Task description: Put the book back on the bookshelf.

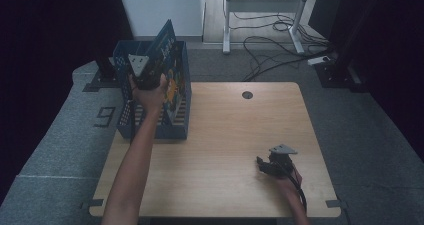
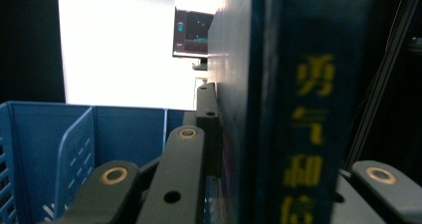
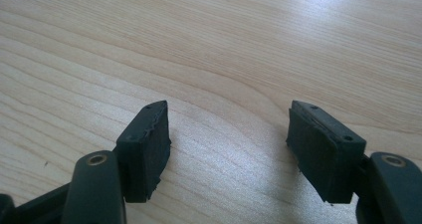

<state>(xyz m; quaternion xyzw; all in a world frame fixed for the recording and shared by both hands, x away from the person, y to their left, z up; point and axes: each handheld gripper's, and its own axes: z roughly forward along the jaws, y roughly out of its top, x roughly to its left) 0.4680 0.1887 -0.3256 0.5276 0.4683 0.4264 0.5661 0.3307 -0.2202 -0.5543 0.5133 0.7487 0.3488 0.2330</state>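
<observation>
A dark blue book (image 1: 167, 50) with yellow lettering on its spine (image 2: 306, 109) stands tilted, partly inside a blue slotted basket (image 1: 182, 130) at the table's left edge. My left gripper (image 1: 150, 70) is shut on the book from the near side; in the left gripper view the book sits between my left gripper's (image 2: 278, 134) jaws, above the basket's inner walls (image 2: 124, 129). My right gripper (image 1: 262, 164) rests low over the wooden table (image 1: 225, 125) at the front right. It (image 3: 229, 134) stands open, with bare wood (image 3: 199, 35) between the pads.
A round cable hole (image 1: 247, 95) sits near the table's far edge. Beyond the table are a white desk frame (image 1: 260, 5) and loose cables (image 1: 280, 50) on the grey floor. A floor marking shaped like a 9 (image 1: 105, 116) lies left of the basket.
</observation>
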